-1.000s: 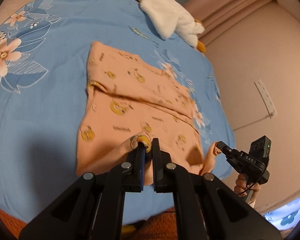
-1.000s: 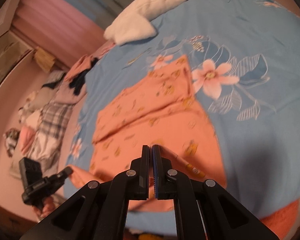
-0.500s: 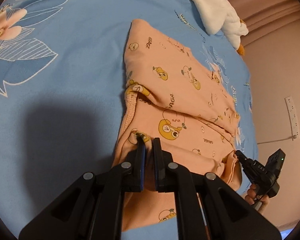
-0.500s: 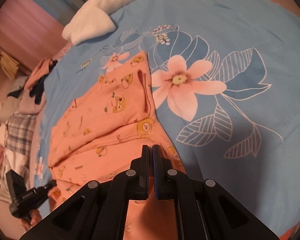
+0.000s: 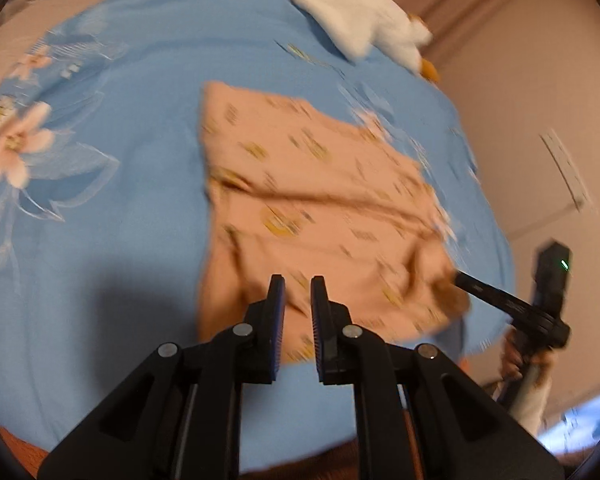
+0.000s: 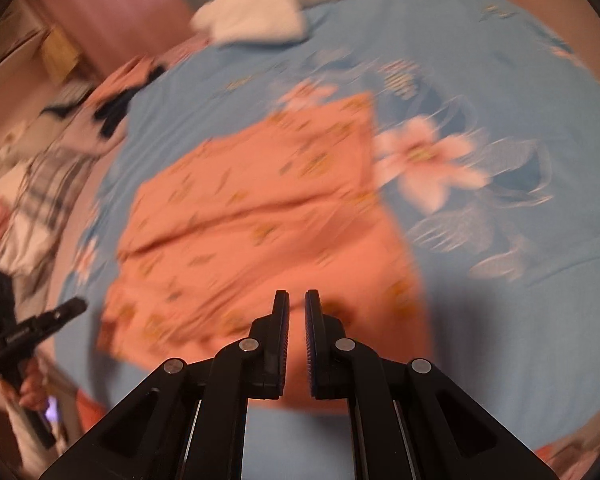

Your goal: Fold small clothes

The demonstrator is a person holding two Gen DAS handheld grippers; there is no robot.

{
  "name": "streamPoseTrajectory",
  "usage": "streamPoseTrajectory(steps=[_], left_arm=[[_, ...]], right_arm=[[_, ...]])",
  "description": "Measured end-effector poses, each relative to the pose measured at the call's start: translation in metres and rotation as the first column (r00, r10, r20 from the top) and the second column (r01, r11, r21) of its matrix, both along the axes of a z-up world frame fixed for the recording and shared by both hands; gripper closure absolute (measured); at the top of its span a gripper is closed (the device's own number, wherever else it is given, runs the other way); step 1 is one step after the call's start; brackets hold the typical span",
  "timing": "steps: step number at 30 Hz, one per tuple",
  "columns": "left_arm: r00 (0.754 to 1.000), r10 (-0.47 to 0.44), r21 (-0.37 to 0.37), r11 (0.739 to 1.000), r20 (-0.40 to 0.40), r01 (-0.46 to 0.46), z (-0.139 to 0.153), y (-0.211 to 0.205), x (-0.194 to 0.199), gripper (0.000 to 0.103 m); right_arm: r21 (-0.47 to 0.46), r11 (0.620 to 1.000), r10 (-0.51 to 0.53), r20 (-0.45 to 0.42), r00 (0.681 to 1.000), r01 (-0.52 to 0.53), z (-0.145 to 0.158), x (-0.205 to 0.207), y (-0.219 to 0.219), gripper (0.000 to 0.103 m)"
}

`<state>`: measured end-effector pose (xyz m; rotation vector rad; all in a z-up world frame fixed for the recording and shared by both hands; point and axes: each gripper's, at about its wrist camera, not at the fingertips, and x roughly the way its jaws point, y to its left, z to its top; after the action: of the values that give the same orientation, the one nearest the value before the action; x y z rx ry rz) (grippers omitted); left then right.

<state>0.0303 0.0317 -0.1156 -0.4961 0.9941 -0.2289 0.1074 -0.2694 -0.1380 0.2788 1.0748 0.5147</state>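
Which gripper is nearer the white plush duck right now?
Right, marginally, though it's hard to judge. The white plush duck lies past the orange garment; the right gripper and left gripper both hover over its near edge.

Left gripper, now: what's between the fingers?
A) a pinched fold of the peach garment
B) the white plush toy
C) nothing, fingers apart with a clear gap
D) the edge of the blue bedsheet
C: in the left wrist view the left gripper has its fingers apart with an empty gap, and the peach garment lies on the blue bedsheet beyond them, not pinched.
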Motion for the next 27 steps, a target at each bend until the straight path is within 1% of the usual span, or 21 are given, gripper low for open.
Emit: streamPoseTrajectory(steps=[2, 3, 6, 9, 11, 14, 17, 19, 22, 25, 26, 27], left_arm=[[0.998, -0.051, -0.023, 0.998, -0.02, 0.051, -0.006, -0.012, -0.003, 0.092], [0.997, -0.078, -0.032, 0.997, -0.028, 0.077, -0.01, -0.019, -0.003, 0.092], [0.987, -0.146, -0.022, 0.989, -0.067, 0.145, -0.023, -0.039, 0.0, 0.093], [0.977, -0.188, -0.025, 0.982, -0.102, 0.186, -0.038, -0.051, 0.007, 0.093], [0.973, -0.193, -0.021, 0.981, -0.126, 0.192, -0.047, -0.059, 0.016, 0.093], [0.978, -0.183, -0.01, 0.983, -0.099, 0.183, -0.05, -0.062, 0.027, 0.093], [0.987, -0.143, 0.006, 0.99, -0.068, 0.144, -0.047, -0.058, 0.045, 0.093], [0.992, -0.111, 0.03, 0.993, -0.052, 0.113, -0.046, -0.054, 0.059, 0.092], [0.998, -0.062, 0.093, 0.994, -0.029, 0.064, -0.042, -0.048, 0.073, 0.091], [1.0, -0.006, 0.107, 0.994, -0.007, 0.007, -0.035, -0.035, 0.079, 0.091], [1.0, 0.013, 0.101, 0.995, 0.005, -0.013, -0.03, -0.028, 0.079, 0.086], [1.0, 0.025, 0.094, 0.995, 0.016, -0.026, -0.026, -0.023, 0.078, 0.077]], right_arm=[[0.016, 0.998, 0.056, -0.028, 0.998, -0.055, -0.01, -0.001, 0.017, 0.097], [0.017, 0.998, 0.068, -0.038, 0.997, -0.067, -0.013, -0.001, 0.024, 0.097], [0.017, 0.994, 0.109, -0.052, 0.993, -0.108, -0.02, -0.001, 0.042, 0.097], [0.018, 0.994, 0.108, -0.056, 0.993, -0.108, -0.023, 0.006, 0.051, 0.097], [0.043, 0.995, 0.09, -0.059, 0.994, -0.088, -0.024, 0.012, 0.051, 0.097], [0.068, 0.996, 0.052, -0.045, 0.998, -0.049, -0.022, 0.019, 0.047, 0.097], [0.081, 0.997, 0.016, -0.034, 0.999, -0.013, -0.023, 0.024, 0.044, 0.097], [0.071, 0.997, -0.004, -0.03, 1.0, 0.006, -0.023, 0.027, 0.044, 0.097], [0.041, 0.999, -0.034, -0.016, 0.999, 0.035, -0.022, 0.028, 0.039, 0.097], [0.032, 0.997, -0.073, 0.003, 0.997, 0.073, -0.014, 0.027, 0.025, 0.097], [0.028, 0.995, -0.093, 0.016, 0.996, 0.093, -0.01, 0.027, 0.017, 0.097], [0.021, 0.994, -0.112, 0.028, 0.993, 0.111, -0.008, 0.027, 0.012, 0.093]])
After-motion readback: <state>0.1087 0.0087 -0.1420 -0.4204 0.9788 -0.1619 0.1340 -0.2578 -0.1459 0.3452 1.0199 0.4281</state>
